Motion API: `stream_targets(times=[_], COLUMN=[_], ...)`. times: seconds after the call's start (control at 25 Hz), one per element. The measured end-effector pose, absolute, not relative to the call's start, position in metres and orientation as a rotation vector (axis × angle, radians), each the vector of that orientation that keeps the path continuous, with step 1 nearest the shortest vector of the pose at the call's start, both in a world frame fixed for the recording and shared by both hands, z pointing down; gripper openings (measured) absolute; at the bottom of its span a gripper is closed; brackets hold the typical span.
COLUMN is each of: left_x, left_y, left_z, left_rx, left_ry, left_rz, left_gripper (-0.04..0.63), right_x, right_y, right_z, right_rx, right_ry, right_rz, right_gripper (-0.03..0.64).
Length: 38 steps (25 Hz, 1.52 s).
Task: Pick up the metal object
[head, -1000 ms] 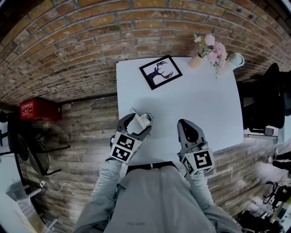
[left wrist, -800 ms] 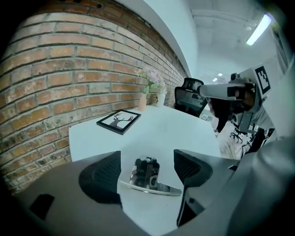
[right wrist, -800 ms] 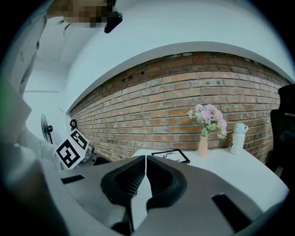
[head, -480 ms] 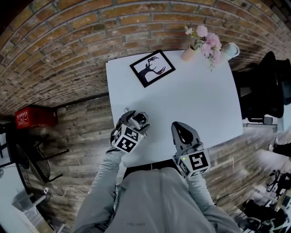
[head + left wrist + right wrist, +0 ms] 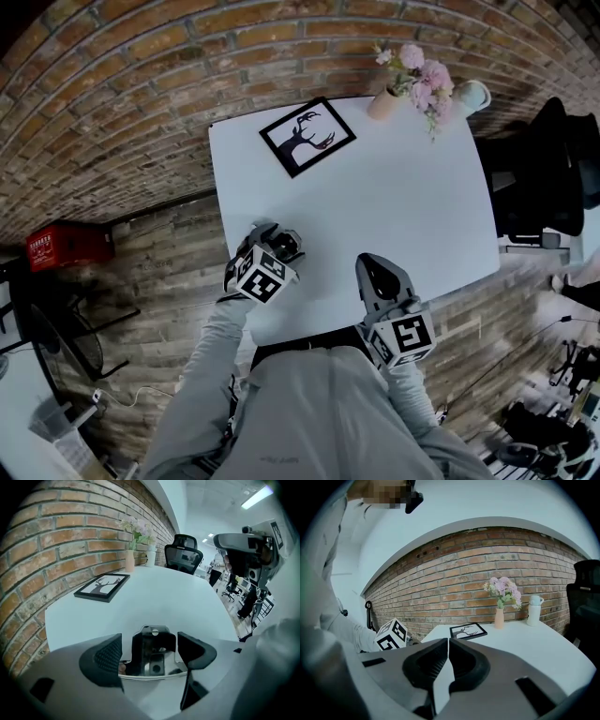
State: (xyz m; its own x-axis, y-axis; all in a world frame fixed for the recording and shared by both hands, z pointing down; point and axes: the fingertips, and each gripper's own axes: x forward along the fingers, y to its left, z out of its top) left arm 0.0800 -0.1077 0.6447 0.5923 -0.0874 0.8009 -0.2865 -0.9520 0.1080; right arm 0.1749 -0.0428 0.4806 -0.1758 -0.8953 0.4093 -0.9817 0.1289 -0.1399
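Red-brick wall point(image 5: 141, 103) across the back, wood-plank floor point(image 5: 169, 272) at its foot. Against the wall, a square white desk point(image 5: 403, 187). At the desk's near edge, a person in grey sleeves point(image 5: 211, 347) with a grey two-finger gripper in each hand. Beside the desk's right edge, a black office chair point(image 5: 553, 169).

Right gripper point(image 5: 448, 644) over the near edge, aimed toward the wall, fingers point(image 5: 464, 660) clenched together on nothing. Left gripper point(image 5: 149, 641) low at the near-left corner, fingers point(image 5: 105, 658) released and spread wide, neither pad seen pressing.

Flat on the far left of the desk, a black-framed picture of a deer point(image 5: 307, 137). On the far right corner, a slim peach vase of pink flowers point(image 5: 408, 80), just beside a white lidded cup point(image 5: 472, 96).

Resting on the desk between the left gripper's fingers and just beyond their tips, the shiny metal object point(image 5: 152, 663): a small polished piece with a dark upright bracket, flanked on both sides and well apart from the right gripper.
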Motion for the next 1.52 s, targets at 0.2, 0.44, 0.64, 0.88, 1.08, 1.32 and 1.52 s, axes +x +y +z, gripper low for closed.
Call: stream_targets(times=[0.2, 0.44, 0.64, 0.88, 1.08, 1.32, 1.52], left_x=[0.082, 0.083, 0.083, 0.081, 0.081, 0.081, 0.082], left_y=[-0.106, -0.103, -0.103, -0.106, -0.105, -0.105, -0.106], left_z=[0.652, 0.658, 0.66, 0.66, 0.659, 0.659, 0.656], left_rx=[2.583, 2.572, 2.563, 2.562, 2.568, 2.563, 2.559], left_ry=[-0.269, -0.251, -0.256, -0.267, -0.249, -0.251, -0.272], left_rz=[1.319, 1.355, 1.374, 1.396, 1.417, 1.413, 1.385], left_gripper=[0.367, 0.367, 0.365, 0.362, 0.308, 0.307, 0.307], right_x=[0.181, 0.185, 0.185, 0.186, 0.189, 0.19, 0.192], right_y=[-0.041, -0.036, -0.038, -0.039, -0.038, -0.04, -0.041], right_z=[0.482, 0.485, 0.483, 0.483, 0.483, 0.483, 0.482], right_rx=[1.89, 1.914, 1.919, 1.923, 1.929, 1.929, 1.928], right_ry=[-2.153, -2.134, -2.136, -2.138, -2.135, -2.138, -2.143], right_rz=[0.571, 0.592, 0.595, 0.597, 0.602, 0.606, 0.6], right_gripper=[0.026, 0.026, 0.026, 0.026, 0.026, 0.026, 0.026])
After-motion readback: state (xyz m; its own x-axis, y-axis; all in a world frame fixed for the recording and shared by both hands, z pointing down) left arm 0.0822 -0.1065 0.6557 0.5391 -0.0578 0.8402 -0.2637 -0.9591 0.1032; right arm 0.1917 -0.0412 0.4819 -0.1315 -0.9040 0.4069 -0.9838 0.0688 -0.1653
